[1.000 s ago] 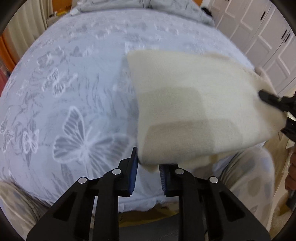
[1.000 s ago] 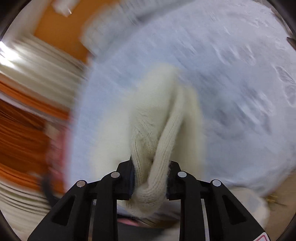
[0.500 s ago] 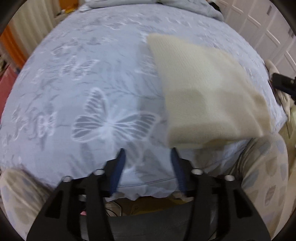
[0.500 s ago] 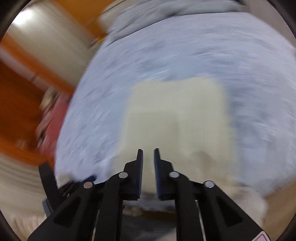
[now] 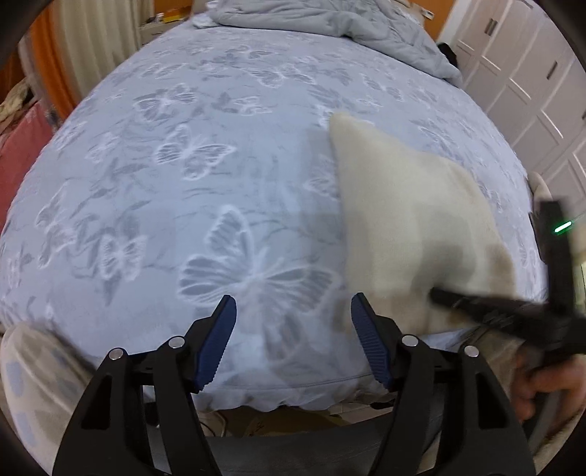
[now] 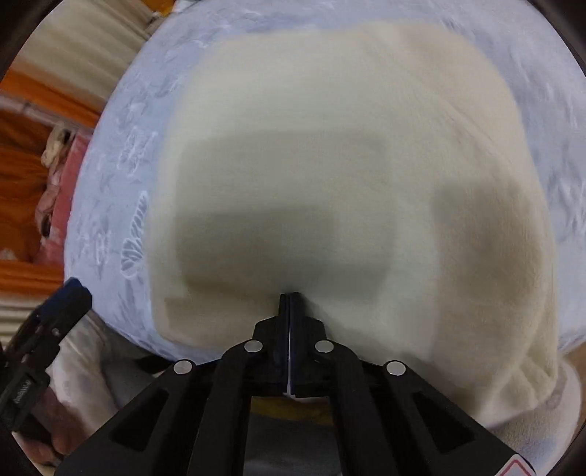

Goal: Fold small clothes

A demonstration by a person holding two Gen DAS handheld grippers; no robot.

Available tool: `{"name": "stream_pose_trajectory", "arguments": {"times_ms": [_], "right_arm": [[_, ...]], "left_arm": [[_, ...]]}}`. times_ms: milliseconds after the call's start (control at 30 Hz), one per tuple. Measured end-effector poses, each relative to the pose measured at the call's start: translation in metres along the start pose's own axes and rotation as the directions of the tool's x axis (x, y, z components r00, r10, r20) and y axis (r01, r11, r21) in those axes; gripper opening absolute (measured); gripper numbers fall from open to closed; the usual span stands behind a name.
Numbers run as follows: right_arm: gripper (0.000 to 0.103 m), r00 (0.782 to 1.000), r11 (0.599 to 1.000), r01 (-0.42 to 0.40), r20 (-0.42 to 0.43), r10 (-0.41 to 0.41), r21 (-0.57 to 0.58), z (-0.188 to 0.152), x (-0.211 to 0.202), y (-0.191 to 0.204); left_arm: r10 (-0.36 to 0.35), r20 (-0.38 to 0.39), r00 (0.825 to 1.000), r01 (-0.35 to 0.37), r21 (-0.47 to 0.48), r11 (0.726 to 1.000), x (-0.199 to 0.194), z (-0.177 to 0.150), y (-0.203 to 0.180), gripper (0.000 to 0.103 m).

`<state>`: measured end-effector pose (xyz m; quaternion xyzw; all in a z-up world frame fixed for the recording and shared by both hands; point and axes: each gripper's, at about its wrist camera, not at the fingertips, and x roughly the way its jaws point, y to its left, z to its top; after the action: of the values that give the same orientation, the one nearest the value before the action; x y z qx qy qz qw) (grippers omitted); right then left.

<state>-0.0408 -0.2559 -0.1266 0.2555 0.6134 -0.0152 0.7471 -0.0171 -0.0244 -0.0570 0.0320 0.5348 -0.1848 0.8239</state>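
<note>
**Inspector A:** Nearest first. The left gripper (image 5: 293, 311) hangs over the bed's near edge, its blue-padded jaws opening with nothing between them. The right gripper (image 6: 290, 298) has its jaws fully together, tips on or just above the near edge of the cream knitted garment (image 6: 329, 164); whether any cloth is pinched, I cannot tell.

**Inspector B:** And the garment's position?

**Inspector A:** Folded into a flat rectangle, lying on the pale blue butterfly-patterned bedsheet (image 5: 205, 205) near the bed's front right side. Beyond it, a rumpled grey duvet (image 5: 329, 22) at the far end.

**Inspector B:** Recommendation?

**Inspector A:** In my judgement, press and smooth the near edge with closed jaws, working outward, keeping layers aligned. Avoid dragging the knit, as it may bunch or unfold.
</note>
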Motion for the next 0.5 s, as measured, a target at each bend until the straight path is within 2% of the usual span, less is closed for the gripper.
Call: {"name": "stream_pose_trajectory", "arguments": {"times_ms": [67,100,133,167,200,267,300,333,367,433,500], "right_arm": [[0.011,0.992,0.998,-0.040,0.124,0.035,0.041,0.000,-0.037,-0.008],[0.023,0.979,0.998,-0.032,0.205,0.019,0.060,0.003,-0.060,-0.015],[0.033,0.969,0.997,-0.021,0.247,0.001,0.079,0.007,-0.074,-0.024],[0.054,0.962,0.995,-0.009,0.274,-0.019,0.101,0.013,-0.082,-0.035],[0.062,0.956,0.992,0.015,0.291,-0.050,0.122,0.023,-0.084,-0.049],[0.062,0.967,0.987,0.058,0.239,-0.092,0.147,0.034,-0.073,-0.069],[0.062,0.977,0.986,0.040,0.201,-0.073,0.161,0.042,-0.056,-0.076],[0.046,0.982,0.986,0.014,0.183,-0.045,0.167,0.047,-0.049,-0.081],[0.019,0.986,0.987,-0.030,0.169,0.003,0.159,0.052,-0.039,-0.082],[0.015,0.978,0.988,-0.053,0.207,0.022,0.147,0.052,-0.052,-0.075],[0.015,0.948,0.988,-0.099,0.312,0.058,0.118,0.050,-0.087,-0.072]], "left_arm": [[-0.015,0.011,1.000,0.015,0.034,0.999,-0.002,0.009,-0.016,0.063],[-0.028,0.025,0.999,0.027,0.050,0.998,-0.004,0.013,-0.022,0.067],[-0.037,0.035,0.999,0.035,0.065,0.997,-0.005,0.017,-0.029,0.070],[-0.042,0.044,0.998,0.038,0.079,0.996,-0.004,0.020,-0.036,0.074],[-0.051,0.045,0.998,0.047,0.088,0.995,-0.002,0.023,-0.041,0.074],[-0.062,0.023,0.998,0.059,0.103,0.993,0.010,0.026,-0.054,0.074],[-0.073,-0.002,0.997,0.073,0.108,0.991,0.019,0.028,-0.061,0.074],[-0.082,-0.014,0.997,0.083,0.110,0.990,0.023,0.029,-0.064,0.074],[-0.082,-0.028,0.996,0.085,0.113,0.990,0.030,0.029,-0.071,0.074],[-0.074,-0.045,0.996,0.079,0.124,0.989,0.039,0.029,-0.080,0.074],[-0.050,-0.064,0.997,0.058,0.142,0.988,0.048,0.028,-0.087,0.074]]}}
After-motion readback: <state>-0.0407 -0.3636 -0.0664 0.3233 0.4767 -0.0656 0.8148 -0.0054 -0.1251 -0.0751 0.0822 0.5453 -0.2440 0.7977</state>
